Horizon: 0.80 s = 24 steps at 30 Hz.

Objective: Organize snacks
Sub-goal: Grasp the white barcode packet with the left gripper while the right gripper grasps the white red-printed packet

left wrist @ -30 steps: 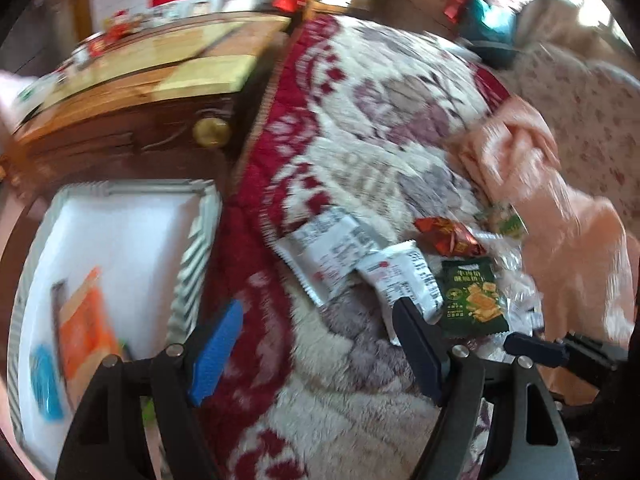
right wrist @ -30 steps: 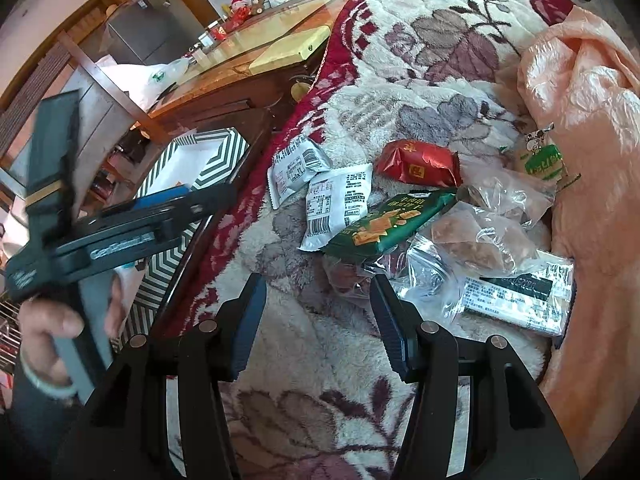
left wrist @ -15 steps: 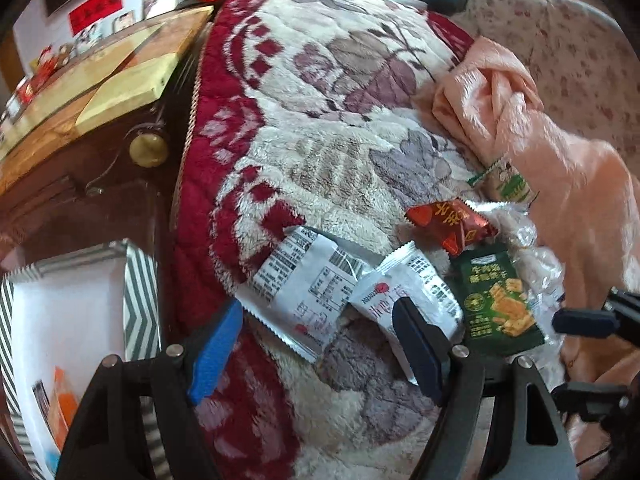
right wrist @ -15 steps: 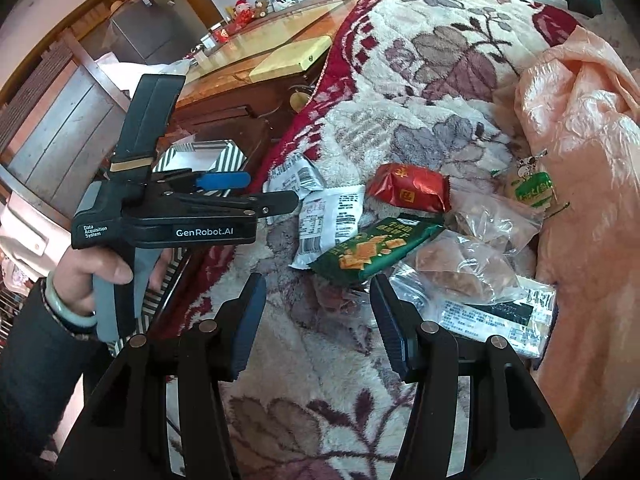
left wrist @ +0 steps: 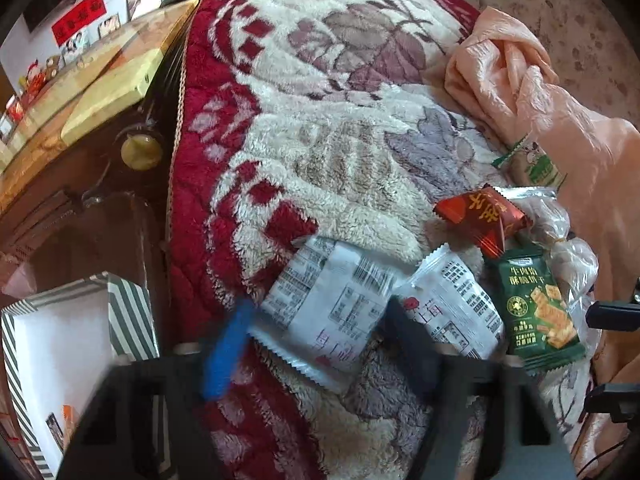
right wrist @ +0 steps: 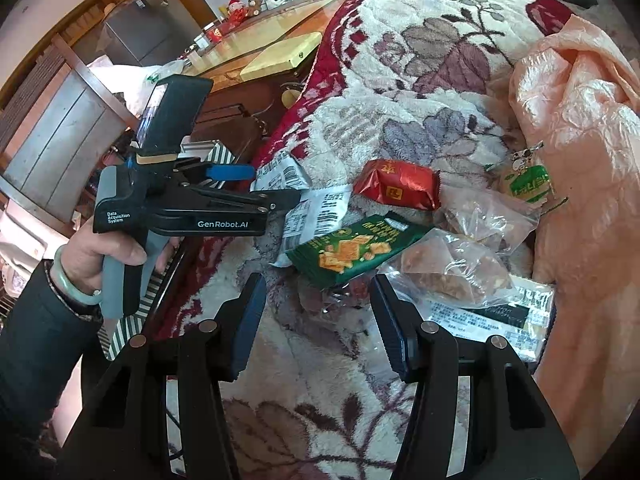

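**Operator:** Snacks lie in a heap on the plush blanket. Left wrist view: I have brought the left gripper away from the striped box, which filled the lower left a second ago and now sits at the edge of the frame, and down over the nearest white packet. Its jaws have just been closing; the packet lies between them, and the blue finger appears to meet its left edge. Motion blur hides whether both pads press, so I cannot tell if the grip is made.

**Observer:** And for the task?

**Operator:** I judge this the pick of the next packet, bound for the box, where some items already lie.

**Observer:** Right wrist view?

**Operator:** The right gripper hangs with jaws apart and empty above the blanket, just short of the green biscuit packet, unchanged over the last second. Only this view shows the left hand on its handle, the left tool from the side, and the clear bags in full. Only the left view looks into the box. The red packet and second white packet appear in both.
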Available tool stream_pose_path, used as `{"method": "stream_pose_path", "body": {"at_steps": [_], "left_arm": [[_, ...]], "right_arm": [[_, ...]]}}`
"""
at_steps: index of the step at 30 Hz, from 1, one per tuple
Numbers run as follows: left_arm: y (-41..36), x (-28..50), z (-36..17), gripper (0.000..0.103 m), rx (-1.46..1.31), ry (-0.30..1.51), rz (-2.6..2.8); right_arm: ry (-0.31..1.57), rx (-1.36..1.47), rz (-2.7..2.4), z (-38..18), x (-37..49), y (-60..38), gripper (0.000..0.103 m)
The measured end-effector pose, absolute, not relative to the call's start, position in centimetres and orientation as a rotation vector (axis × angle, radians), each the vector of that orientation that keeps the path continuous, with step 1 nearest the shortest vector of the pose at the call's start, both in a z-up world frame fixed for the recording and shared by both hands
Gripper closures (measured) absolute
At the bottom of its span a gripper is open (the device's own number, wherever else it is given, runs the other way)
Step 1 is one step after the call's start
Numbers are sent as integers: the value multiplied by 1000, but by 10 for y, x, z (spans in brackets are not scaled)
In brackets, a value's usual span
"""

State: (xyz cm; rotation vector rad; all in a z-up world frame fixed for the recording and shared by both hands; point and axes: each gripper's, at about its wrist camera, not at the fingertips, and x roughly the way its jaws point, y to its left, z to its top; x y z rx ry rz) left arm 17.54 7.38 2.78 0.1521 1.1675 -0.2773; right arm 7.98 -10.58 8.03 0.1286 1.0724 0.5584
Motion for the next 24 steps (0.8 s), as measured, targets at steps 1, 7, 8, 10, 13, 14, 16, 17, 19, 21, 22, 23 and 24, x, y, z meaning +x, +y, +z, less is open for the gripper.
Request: {"method": "stream_pose_path", "body": {"at_steps": [1, 7, 8, 10, 13, 14, 16, 17, 19, 21, 22, 23, 24], "left_arm": [[74, 175, 29, 46, 147, 1160, -274], [80, 166, 35, 51, 108, 1129, -210], [84, 164, 38, 51, 84, 1123, -190], [94, 158, 45, 51, 25, 1111, -147], [105, 144, 57, 51, -36, 1090, -83], [107, 140, 60, 51, -42, 1084, -65], [113, 128, 66, 51, -48, 1067, -34], [115, 123, 68, 51, -45, 1062, -18], [120, 114, 71, 51, -39, 1046, 12], [125, 105, 74, 51, -49, 1040, 15], [127, 103, 75, 51, -54, 1039, 18], [128, 100, 76, 51, -54, 1037, 20], [129, 98, 76, 51, -49, 1035, 22]], "right_arm": [[1071, 127, 555, 81, 81, -106, 49], [1048, 88, 563, 92, 88, -96, 49], [1045, 67, 564, 93, 89, -91, 49], [1048, 19, 561, 93, 93, -80, 49], [1071, -36, 562, 88, 103, -62, 49], [1090, -58, 561, 84, 109, -54, 46], [1114, -92, 558, 77, 115, -42, 46], [1127, -110, 552, 72, 120, -36, 46], [1151, -129, 541, 64, 127, -28, 46], [1195, -151, 521, 53, 134, -20, 45], [1207, -161, 509, 48, 136, -18, 45], [1215, -168, 497, 44, 137, -17, 45], [1224, -167, 484, 39, 140, -16, 45]]}}
